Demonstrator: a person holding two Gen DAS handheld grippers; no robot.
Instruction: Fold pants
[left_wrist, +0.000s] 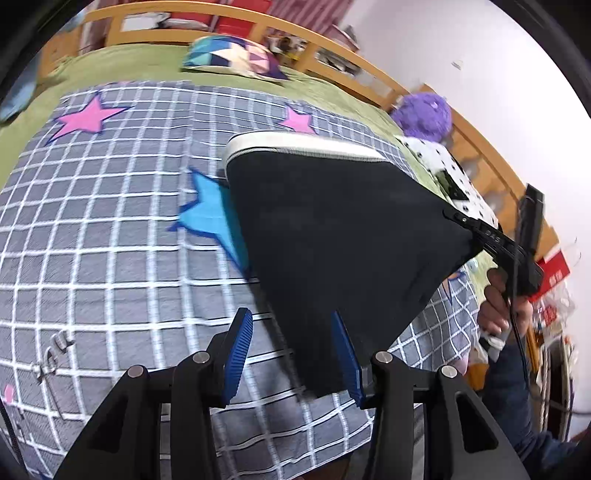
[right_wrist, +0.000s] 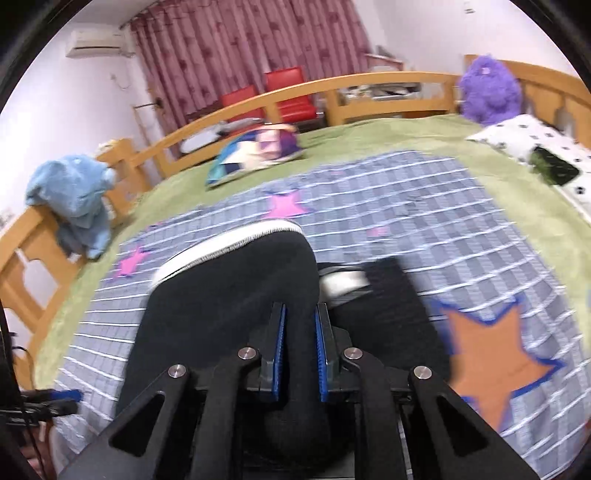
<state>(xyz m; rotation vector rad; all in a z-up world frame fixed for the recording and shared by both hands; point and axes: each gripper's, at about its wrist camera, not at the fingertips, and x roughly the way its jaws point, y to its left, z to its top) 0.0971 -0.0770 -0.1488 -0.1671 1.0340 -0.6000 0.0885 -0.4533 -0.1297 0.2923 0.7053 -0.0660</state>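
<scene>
Black pants held up over the checked bedspread

The pants (left_wrist: 332, 236) hang stretched above the star-patterned bedspread (left_wrist: 110, 221), white waistband (left_wrist: 295, 144) toward the headboard end, long axis running back to the grippers. The right gripper (right_wrist: 300, 350) is clenched on bunched black cloth. The left gripper (left_wrist: 295, 358) stands parted, the fabric against one finger only.

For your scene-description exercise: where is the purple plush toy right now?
The purple plush toy sits at the bed's far right corner against the wooden bed rail, just behind the white spotted pillow.
</scene>
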